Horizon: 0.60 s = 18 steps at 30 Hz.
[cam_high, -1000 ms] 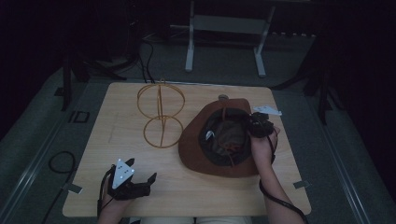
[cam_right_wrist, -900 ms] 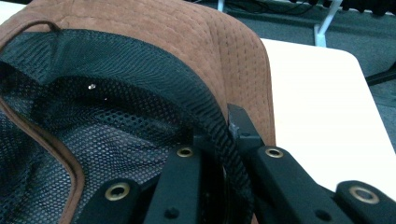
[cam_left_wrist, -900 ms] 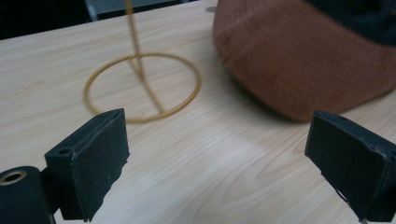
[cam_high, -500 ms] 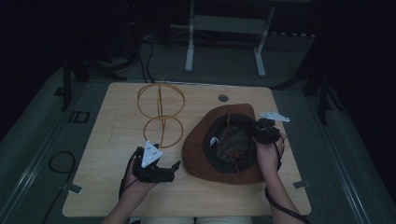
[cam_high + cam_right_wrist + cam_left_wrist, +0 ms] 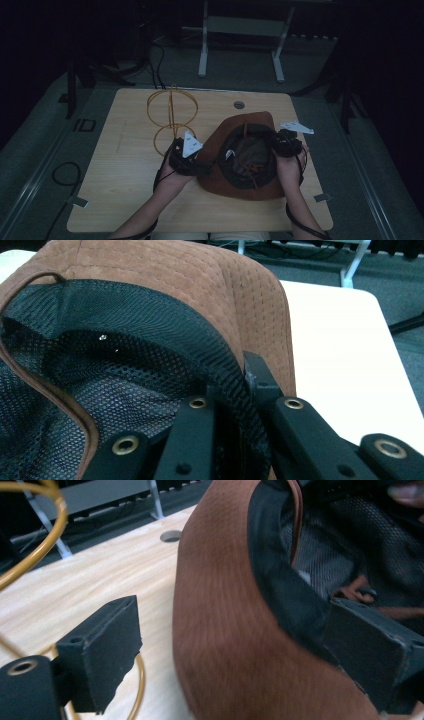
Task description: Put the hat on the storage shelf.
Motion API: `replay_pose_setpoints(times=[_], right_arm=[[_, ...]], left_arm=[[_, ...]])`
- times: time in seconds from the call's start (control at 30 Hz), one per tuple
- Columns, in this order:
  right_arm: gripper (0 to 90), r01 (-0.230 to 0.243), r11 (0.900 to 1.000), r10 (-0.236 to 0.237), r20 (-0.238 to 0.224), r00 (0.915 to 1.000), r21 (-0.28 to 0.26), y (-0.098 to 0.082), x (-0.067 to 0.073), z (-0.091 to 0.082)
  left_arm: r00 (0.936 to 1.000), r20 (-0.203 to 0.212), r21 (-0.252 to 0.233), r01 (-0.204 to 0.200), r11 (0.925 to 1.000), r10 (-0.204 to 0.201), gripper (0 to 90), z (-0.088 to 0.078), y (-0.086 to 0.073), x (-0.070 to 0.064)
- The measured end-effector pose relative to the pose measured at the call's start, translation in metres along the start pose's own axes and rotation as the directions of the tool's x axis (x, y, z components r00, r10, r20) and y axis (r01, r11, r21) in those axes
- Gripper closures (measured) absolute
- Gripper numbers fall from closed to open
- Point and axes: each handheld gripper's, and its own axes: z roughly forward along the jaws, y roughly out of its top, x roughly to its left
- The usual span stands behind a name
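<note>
I am in what looks like a lab or recording room, kept dim. I work at a pale wooden tabletop point(image 5: 130, 190) with a round cable hole point(image 5: 239, 105) near its far edge. Beyond the tabletop a grey metal stand point(image 5: 240, 30) rests on its two legs on a grey carpet floor point(image 5: 350, 165), with dark cables point(image 5: 150, 65) trailing beside it. Left of the tabletop a looped black cable point(image 5: 62, 175) lies on the floor. Dark equipment surrounds the tabletop.
</note>
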Motion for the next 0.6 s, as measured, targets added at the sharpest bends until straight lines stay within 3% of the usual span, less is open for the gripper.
replay_pose_setpoints(times=[0.27, 0.37, 0.43, 0.47, 0.6], right_arm=[[84.0, 0.011, 1.0, -0.011, -0.013, 0.9999, -0.005, 0.0, 0.004, -0.003], [84.0, 0.005, 1.0, -0.005, -0.02, 0.9998, -0.003, 0.0, 0.004, -0.002], [84.0, 0.006, 1.0, -0.006, -0.019, 0.9998, -0.004, 0.0, 0.004, -0.002], [84.0, 0.004, 1.0, -0.004, -0.022, 0.9997, -0.002, 0.0, 0.005, -0.003], [84.0, 0.01, 1.0, -0.01, -0.026, 0.9996, -0.008, -0.001, 0.007, -0.005]], left_arm=[[0.9999, -0.007, 0.045, -0.013, 0.9989, 0.013, 15.1, 0.035, 0.021, -0.006], [0.9989, -0.032, 0.067, -0.031, 0.9973, 0.033, 15.9, 0.046, 0.027, -0.008], [0.9992, -0.026, 0.08, -0.028, 0.9964, 0.03, 18.6, 0.05, 0.029, -0.007], [0.9996, -0.027, 0.1, -0.008, 0.995, 0.011, 18.6, 0.058, 0.032, -0.007], [0.9967, -0.062, 0.146, -0.043, 0.9884, 0.053, 25.4, 0.071, 0.035, -0.012]])
